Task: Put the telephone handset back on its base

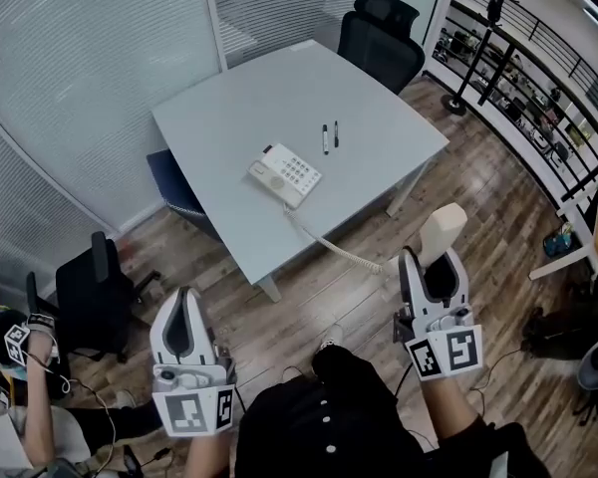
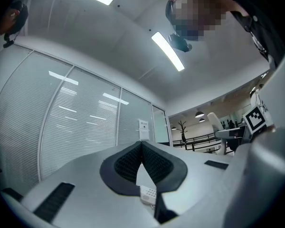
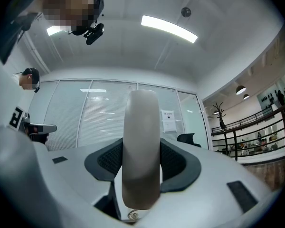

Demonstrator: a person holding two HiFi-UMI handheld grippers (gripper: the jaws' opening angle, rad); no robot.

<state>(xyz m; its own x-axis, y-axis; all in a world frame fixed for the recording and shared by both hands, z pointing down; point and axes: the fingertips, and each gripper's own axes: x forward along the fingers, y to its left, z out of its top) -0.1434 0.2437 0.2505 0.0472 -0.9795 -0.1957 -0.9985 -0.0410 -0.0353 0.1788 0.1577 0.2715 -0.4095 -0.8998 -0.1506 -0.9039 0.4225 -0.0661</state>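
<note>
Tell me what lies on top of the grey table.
On the table sit the telephone base and two pens. The coiled cord runs off its edge to the handset in the right gripper. What the base covers cannot be seen.

The left hand-held gripper (image 2: 141,144), jaws together, frames the telephone base (image 2: 148,194).

The person wore a black top (image 1: 309,431) with white buttons (image 1: 325,418). The left gripper (image 1: 185,302) and right gripper (image 1: 434,267) were white, with black ribbed pads (image 2: 126,163) and black-and-white marker cubes (image 1: 193,412).
</note>
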